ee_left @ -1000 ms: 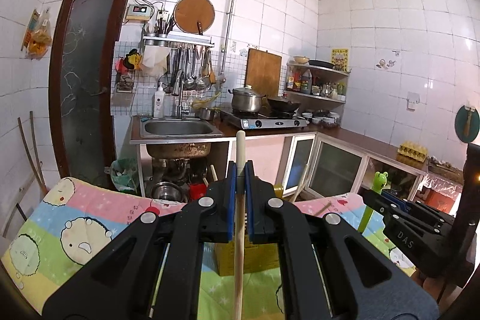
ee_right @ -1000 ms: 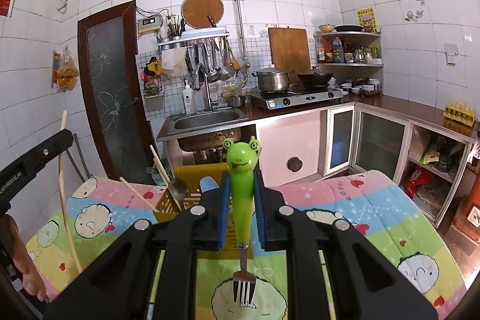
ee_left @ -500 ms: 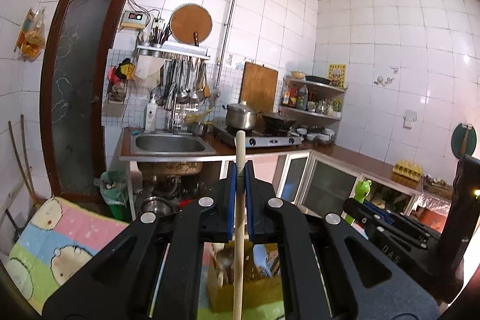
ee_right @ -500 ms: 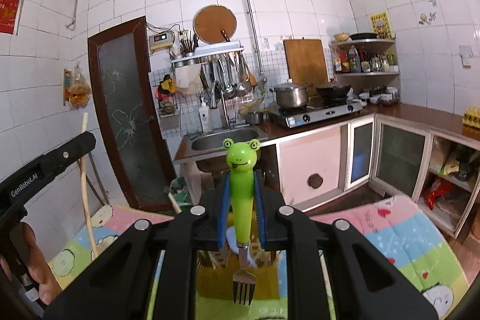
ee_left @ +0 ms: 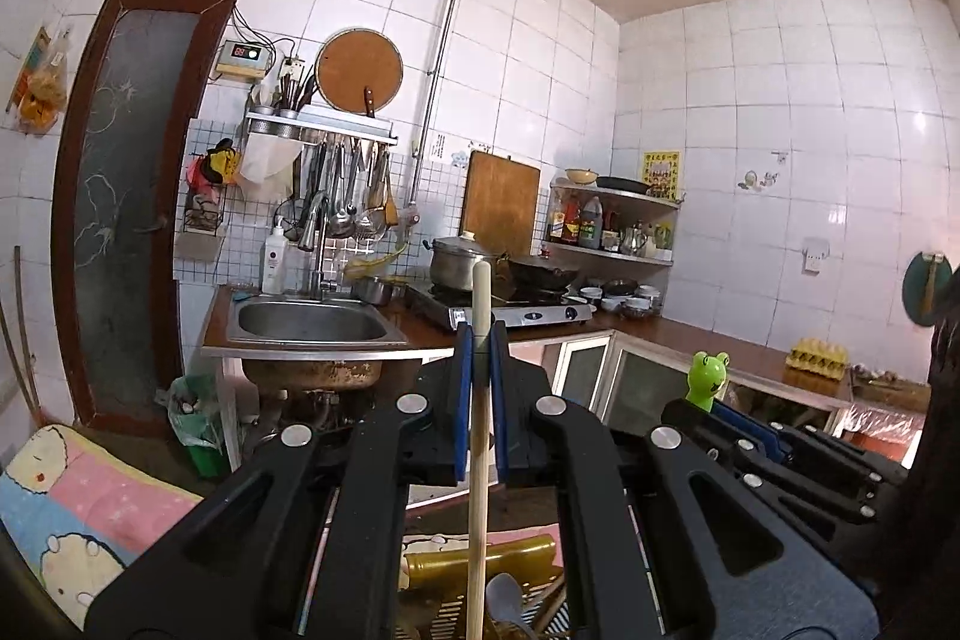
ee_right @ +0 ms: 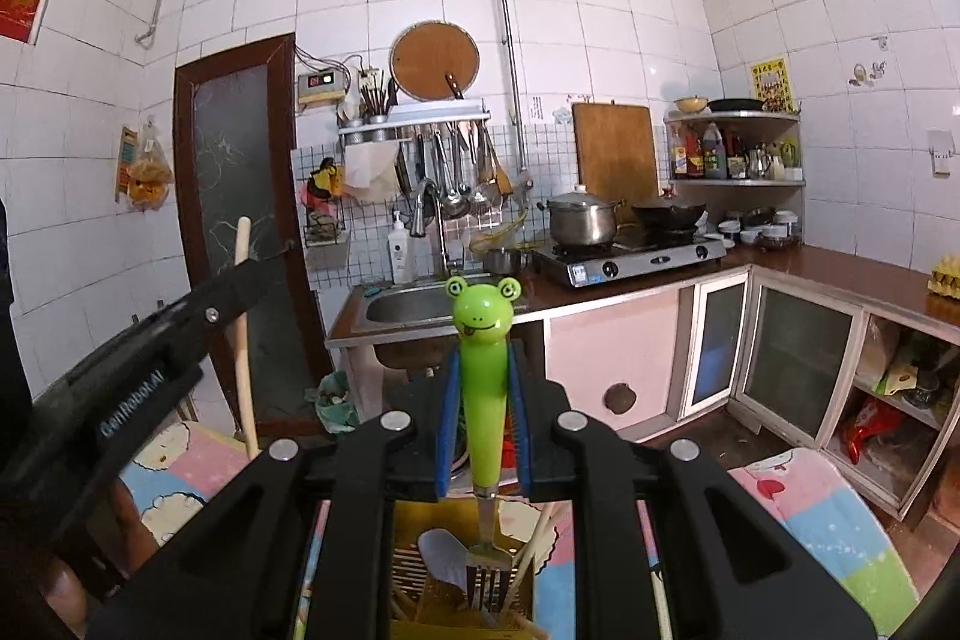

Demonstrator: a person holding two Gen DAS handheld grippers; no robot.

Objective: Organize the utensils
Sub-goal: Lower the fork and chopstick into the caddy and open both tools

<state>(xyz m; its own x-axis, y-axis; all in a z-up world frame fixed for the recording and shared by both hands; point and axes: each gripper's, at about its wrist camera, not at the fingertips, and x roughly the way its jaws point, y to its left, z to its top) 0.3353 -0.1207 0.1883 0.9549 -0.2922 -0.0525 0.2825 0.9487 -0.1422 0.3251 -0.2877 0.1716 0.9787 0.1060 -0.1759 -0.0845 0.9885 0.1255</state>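
Note:
My left gripper (ee_left: 480,340) is shut on a long wooden stick (ee_left: 479,436), held upright over the yellow utensil basket (ee_left: 480,562). My right gripper (ee_right: 483,376) is shut on a fork with a green frog handle (ee_right: 483,376); its tines (ee_right: 487,568) hang down into the yellow basket (ee_right: 420,520). The basket holds a grey spoon (ee_right: 441,556) and wooden chopsticks (ee_right: 534,538). In the left wrist view the right gripper with the frog handle (ee_left: 707,376) is at the right. In the right wrist view the left gripper (ee_right: 240,280) with the stick (ee_right: 245,340) is at the left.
The basket stands on a table with a pastel cartoon cloth (ee_right: 828,508). Behind are a sink (ee_right: 414,304), a gas stove with a pot (ee_right: 582,220), cabinets (ee_right: 792,358), a dark door (ee_right: 240,196) and hanging utensils (ee_right: 456,178).
Both grippers have come in over the yellow basket, which now lies under them. The fork's tines have gone down into the basket. Both views have tilted up toward the wall.

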